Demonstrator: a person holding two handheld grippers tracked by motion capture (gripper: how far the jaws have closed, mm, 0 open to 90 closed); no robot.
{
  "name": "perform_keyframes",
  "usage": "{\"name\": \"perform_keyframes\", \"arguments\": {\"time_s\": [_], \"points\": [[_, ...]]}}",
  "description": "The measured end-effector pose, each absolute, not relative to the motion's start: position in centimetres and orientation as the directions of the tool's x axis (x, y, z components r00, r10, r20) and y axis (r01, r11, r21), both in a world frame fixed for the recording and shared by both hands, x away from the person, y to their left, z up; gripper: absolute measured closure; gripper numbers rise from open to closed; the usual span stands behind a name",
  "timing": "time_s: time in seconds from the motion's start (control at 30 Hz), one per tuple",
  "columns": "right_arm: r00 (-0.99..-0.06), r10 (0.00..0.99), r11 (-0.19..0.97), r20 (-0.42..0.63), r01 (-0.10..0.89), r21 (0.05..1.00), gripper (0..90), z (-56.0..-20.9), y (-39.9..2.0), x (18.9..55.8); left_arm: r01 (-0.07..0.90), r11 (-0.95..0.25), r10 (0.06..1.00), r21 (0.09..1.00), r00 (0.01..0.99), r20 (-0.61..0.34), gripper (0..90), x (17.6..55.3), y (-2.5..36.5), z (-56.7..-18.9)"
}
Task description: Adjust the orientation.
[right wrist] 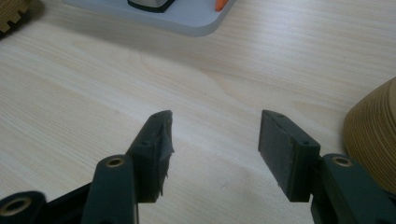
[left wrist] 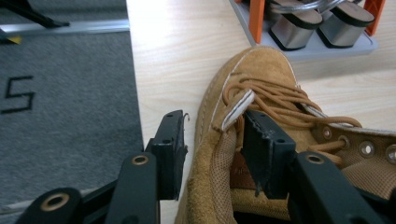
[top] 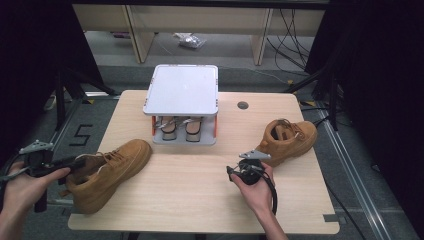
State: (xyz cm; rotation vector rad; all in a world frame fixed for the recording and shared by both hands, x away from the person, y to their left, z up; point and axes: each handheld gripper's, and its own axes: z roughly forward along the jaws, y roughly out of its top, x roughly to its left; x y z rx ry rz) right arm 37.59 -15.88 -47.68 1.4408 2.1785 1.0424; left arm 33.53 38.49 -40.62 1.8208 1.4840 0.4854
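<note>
A light wooden table [top: 200, 195] is seen from above, with a tan boot [top: 107, 172] lying near its front left corner, the heel overhanging the left edge and the toe pointing toward the middle. A second tan boot [top: 287, 140] is set near the right edge, about midway along it. A grey shoe rack [top: 182, 90] is placed at the middle of the far edge, and a pair of heeled shoes [top: 182, 129] is kept on its lower shelf. A broad bare stretch of tabletop is left between the two boots and in front of the rack, reaching to the near edge. A small round hole [top: 243, 105] is seen in the top near the far right corner.

The left gripper [left wrist: 215, 140] is held at the left edge, at the heel end of the near boot [left wrist: 261, 135]. Its jaws are set wide, one outside the boot's collar and the other inside the opening beside the laces; the collar wall is straddled, but whether the pads press on it cannot be told.

The right gripper [right wrist: 215, 149] is held over the bare wood just beside the second boot [right wrist: 373, 135], toward the front right part of the table. Its jaws are spread wide, and nothing is held or touched between them.
</note>
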Motion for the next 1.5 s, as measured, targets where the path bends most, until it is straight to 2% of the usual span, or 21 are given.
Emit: {"name": "perform_keyframes", "arguments": {"time_s": [0.3,0.43,0.7,0.77,1.17,1.27,1.33,1.4,1.5], "points": [[-0.435,0.895,0.238,0.098,0.652,0.72,45.1,-47.6,-15.9,37.5,0.715,-0.099,0.951,0.692,0.272,-0.145,60.8,34.0,38.3,-41.1],[-0.433,0.893,0.218,0.124,0.657,0.721,45.0,-47.7,-15.9,37.6,0.746,-0.131,0.945,0.653,0.293,-0.145,63.5,34.2,38.6,-41.0],[-0.433,0.893,0.224,0.125,0.667,0.71,44.8,-47.9,-15.8,37.6,0.739,-0.126,0.946,0.661,0.29,-0.144,65.3,34.4,38.4,-41.2],[-0.439,0.89,0.23,0.121,0.662,0.713,44.6,-48.0,-15.8,37.6,0.743,-0.125,0.946,0.658,0.289,-0.147,68.2,34.4,38.4,-41.2],[-0.445,0.888,0.239,0.115,0.661,0.712,44.5,-48.2,-15.9,37.7,0.741,-0.052,0.931,0.669,0.279,-0.236,77.1,34.1,38.7,-41.3],[-0.431,0.893,0.219,0.131,0.67,0.709,44.5,-48.2,-15.8,37.7,0.745,-0.02,0.923,0.666,0.269,-0.273,78.2,33.9,38.9,-41.5],[-0.429,0.893,0.215,0.132,0.667,0.714,44.4,-48.2,-15.8,37.7,0.748,0.031,0.907,0.663,0.258,-0.333,78.6,33.7,39.0,-41.7],[-0.425,0.896,0.22,0.125,0.671,0.709,44.4,-48.1,-15.8,37.6,0.75,0.038,0.909,0.66,0.249,-0.335,78.9,33.5,39.0,-41.7],[-0.429,0.897,0.236,0.103,0.664,0.71,44.2,-48.1,-16.0,37.7,0.744,0.097,0.892,0.661,0.23,-0.39,79.2,33.3,39.0,-42.0]]}}
